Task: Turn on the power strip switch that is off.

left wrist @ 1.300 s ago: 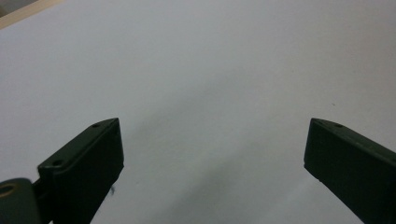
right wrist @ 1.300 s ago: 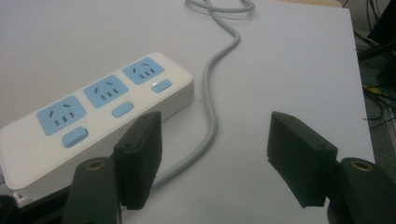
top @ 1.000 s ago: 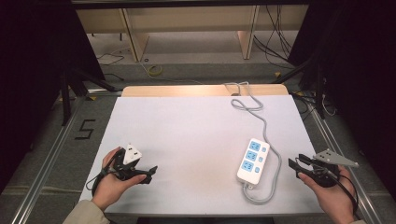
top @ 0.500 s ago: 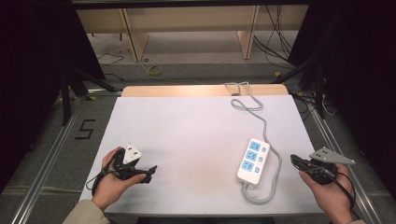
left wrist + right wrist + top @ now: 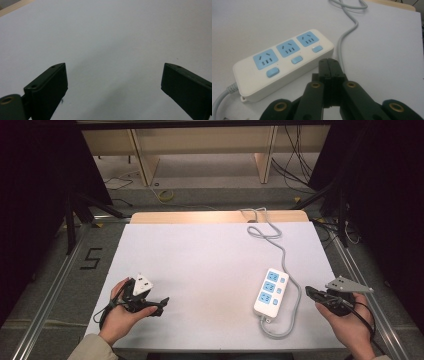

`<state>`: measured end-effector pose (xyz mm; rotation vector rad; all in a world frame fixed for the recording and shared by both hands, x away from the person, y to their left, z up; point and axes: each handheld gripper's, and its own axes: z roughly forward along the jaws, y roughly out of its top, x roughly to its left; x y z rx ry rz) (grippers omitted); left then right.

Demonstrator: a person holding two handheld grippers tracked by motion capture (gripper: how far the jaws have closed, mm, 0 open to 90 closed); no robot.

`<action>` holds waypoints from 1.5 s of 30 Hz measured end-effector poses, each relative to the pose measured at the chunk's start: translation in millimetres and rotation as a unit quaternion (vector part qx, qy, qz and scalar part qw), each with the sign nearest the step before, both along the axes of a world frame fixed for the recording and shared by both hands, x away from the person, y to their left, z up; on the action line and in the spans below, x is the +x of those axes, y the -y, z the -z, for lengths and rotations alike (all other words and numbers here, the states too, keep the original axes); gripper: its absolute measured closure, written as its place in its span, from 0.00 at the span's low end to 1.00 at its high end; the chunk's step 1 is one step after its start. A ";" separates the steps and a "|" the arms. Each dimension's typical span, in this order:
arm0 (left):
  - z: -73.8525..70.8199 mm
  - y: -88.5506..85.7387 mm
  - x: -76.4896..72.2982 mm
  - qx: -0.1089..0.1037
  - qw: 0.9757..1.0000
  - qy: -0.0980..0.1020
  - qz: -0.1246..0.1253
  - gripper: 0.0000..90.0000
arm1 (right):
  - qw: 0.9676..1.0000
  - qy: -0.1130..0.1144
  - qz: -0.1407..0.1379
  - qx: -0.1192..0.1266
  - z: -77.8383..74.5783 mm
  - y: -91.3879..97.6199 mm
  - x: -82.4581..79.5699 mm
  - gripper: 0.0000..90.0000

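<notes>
Strip (image 5: 270, 291) with three blue sockets and three blue switches lies flat on the white table (image 5: 210, 265), toward the near right part of it. Its grey cord (image 5: 282, 251) leaves the near end, loops round the strip's right side and runs off past the far edge. The right gripper (image 5: 311, 292) sits just right of the strip, close to the cord, jaws clenched together with nothing between them; in the right gripper view its tips (image 5: 328, 65) point at the strip's long side (image 5: 287, 72) beside the switches. Well left of the strip, the left gripper (image 5: 159, 303) rests with its jaws spread wide and empty over bare table (image 5: 112, 45). A white block (image 5: 142, 284) rides on top of that gripper.

Main risk, as I judge it: the strip is light and loose on a smooth sheet, so a push from closed jaws against its side could slide or spin it rather than press a switch. Coming in low from the right, the tips may also catch the cord loop and drag the strip along. With the left gripper so far from the strip, nothing braces it. A press off-centre on a small switch could slip onto the socket face.
</notes>
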<state>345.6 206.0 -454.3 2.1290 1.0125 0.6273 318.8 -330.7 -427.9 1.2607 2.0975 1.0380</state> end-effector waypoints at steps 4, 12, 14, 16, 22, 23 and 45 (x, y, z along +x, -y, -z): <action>-0.1 1.4 -0.2 -0.001 1.000 0.003 0.002 0.08 | 1.000 -0.005 -0.008 -0.001 0.0 -5.7 2.3 1.00; -0.2 1.2 0.2 -0.004 1.000 0.000 0.004 0.09 | 1.000 -0.019 -0.024 0.000 1.5 -11.7 5.9 1.00; -0.4 1.3 0.1 -0.004 1.000 0.000 0.004 0.09 | 0.999 -0.022 -0.026 0.002 1.4 -13.2 6.5 1.00; -0.4 1.5 0.0 -0.003 1.000 0.000 0.004 0.09 | 0.999 -0.023 -0.030 0.002 1.0 -14.6 7.0 1.00; -1.0 1.3 -0.4 0.001 1.000 0.004 0.006 0.10 | 0.999 -0.030 -0.044 0.003 0.8 -20.8 8.9 1.00; -1.0 1.3 -0.4 0.001 1.000 0.004 0.006 0.10 | 0.999 -0.031 -0.045 0.004 0.8 -21.9 9.2 1.00; -0.9 0.6 0.0 0.001 1.000 0.004 0.007 0.10 | 0.997 -0.040 -0.065 -0.001 -1.5 -35.3 13.3 1.00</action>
